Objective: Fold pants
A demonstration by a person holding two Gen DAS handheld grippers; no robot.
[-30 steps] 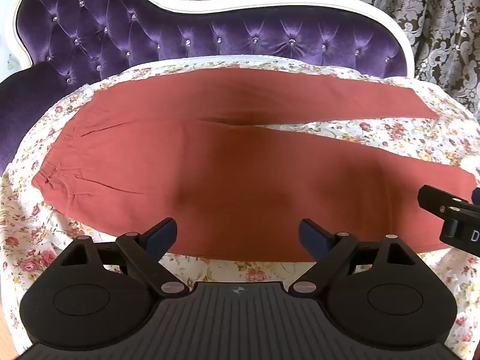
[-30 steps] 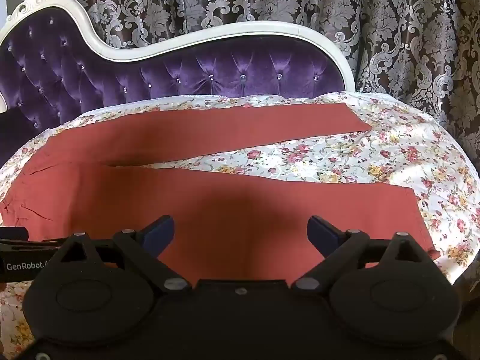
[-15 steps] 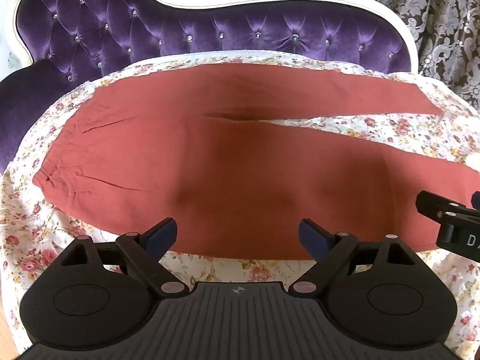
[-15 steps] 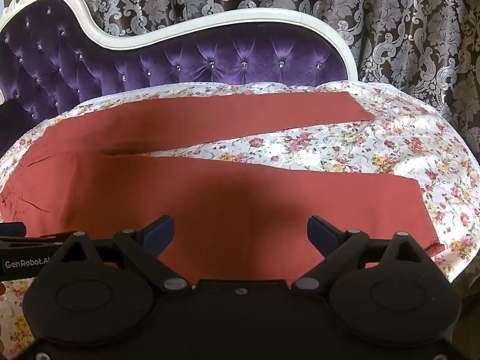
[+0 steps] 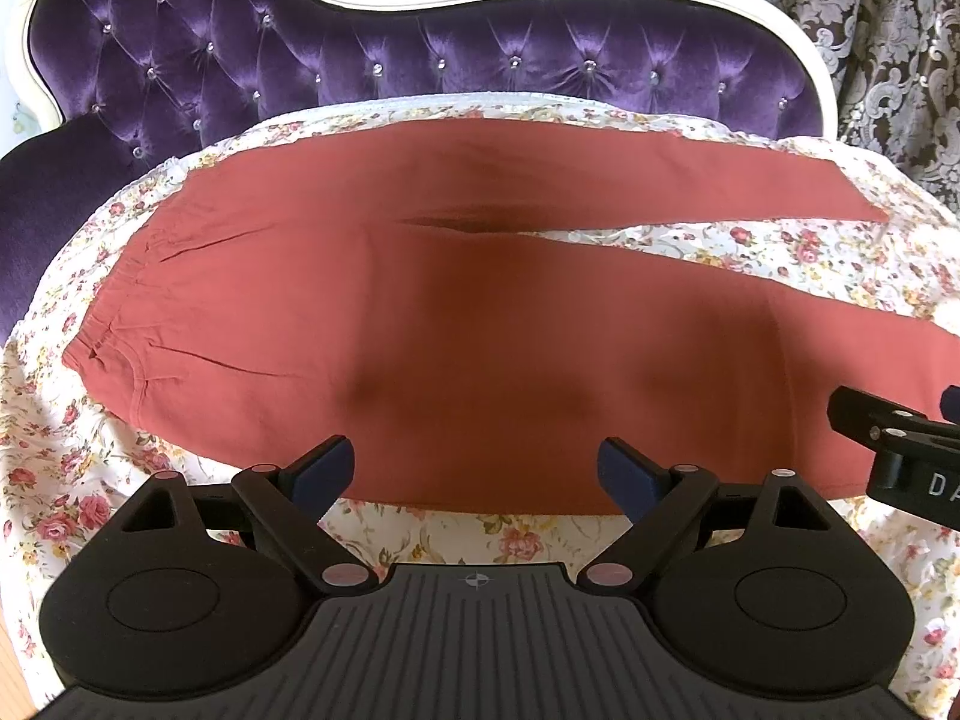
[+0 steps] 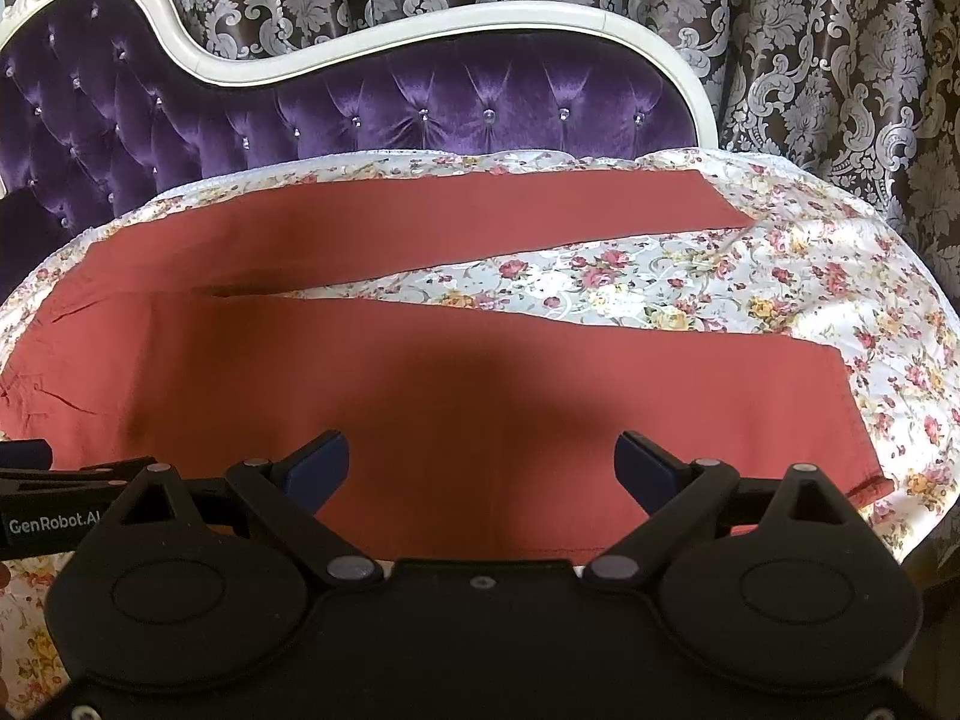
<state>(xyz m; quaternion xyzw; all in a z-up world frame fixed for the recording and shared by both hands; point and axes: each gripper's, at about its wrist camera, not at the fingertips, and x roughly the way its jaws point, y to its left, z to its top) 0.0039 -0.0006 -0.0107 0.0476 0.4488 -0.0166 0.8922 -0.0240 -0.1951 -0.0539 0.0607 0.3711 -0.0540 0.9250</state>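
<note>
The rust-red pants (image 5: 456, 324) are lying flat on the floral sheet (image 5: 798, 252) of the purple tufted sofa (image 5: 372, 60), long axis running left to right — waistband (image 5: 114, 306) pointing left, both legs pointing right and forking apart. Left tongs (image 5: 475, 468) are hovering spread over the near edge, gripping nothing; right tongs (image 6: 481, 463) likewise — spread, empty.

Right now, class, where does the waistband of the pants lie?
In the left wrist view, the waistband of the pants lies at the far left on the floral sheet, near the purple sofa back.
</note>
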